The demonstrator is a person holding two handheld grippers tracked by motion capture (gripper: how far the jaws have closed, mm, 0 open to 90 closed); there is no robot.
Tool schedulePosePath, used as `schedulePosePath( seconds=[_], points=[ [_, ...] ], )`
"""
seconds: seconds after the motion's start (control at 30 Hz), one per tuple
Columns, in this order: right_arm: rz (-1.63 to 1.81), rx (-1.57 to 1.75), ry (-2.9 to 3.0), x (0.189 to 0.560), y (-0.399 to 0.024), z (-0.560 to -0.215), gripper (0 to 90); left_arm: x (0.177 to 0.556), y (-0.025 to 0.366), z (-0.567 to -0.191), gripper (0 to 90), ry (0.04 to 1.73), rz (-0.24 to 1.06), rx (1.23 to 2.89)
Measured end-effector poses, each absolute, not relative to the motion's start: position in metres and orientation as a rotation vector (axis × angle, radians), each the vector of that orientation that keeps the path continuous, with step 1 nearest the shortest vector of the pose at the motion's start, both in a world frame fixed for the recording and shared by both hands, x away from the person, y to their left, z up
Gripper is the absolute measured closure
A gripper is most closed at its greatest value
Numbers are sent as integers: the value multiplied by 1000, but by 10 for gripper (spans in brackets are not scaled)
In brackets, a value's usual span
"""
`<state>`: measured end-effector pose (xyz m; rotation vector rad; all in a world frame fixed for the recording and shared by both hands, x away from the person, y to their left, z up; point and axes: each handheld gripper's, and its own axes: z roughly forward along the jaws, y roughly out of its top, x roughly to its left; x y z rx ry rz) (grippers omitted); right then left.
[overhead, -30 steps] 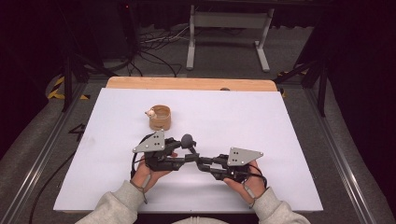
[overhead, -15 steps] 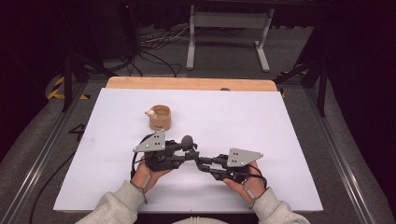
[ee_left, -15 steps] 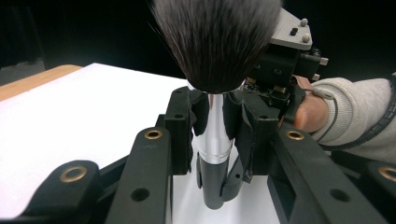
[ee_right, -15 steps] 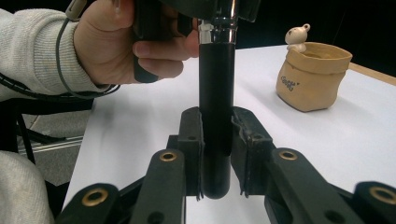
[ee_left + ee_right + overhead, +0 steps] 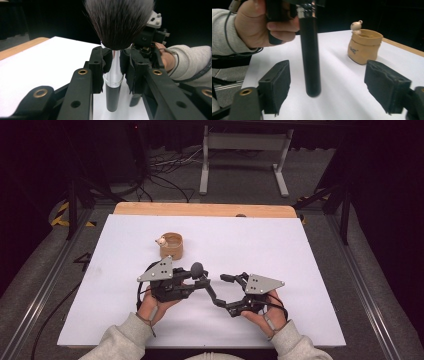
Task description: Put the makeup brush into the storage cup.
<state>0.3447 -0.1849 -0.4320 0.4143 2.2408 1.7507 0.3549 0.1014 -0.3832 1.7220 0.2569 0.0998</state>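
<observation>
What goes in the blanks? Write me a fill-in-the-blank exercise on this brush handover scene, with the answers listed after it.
1. The left gripper is shut on the silver ferrule of the ____, whose bristles point up.
2. The right gripper has just been opening; its pads now stand ____ from the black handle between them.
3. The tan pot stands on the ____ table sheet.
4. A small figure sits on the pot's ____.

Missing words: brush; apart; white; rim
</observation>
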Motion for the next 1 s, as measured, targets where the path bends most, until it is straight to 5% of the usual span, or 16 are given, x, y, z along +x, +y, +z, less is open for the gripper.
schedulePosePath(
  seconds=[0.57, 1.0],
  points=[
    [1771, 497, 2138, 349, -206, -428, 97, 365, 125, -355, 699, 332, 229, 1703],
    [1686, 547, 2085, 352, -222, -427, 105, 381, 132, -336, 698, 403, 312, 1688]
  ],
)
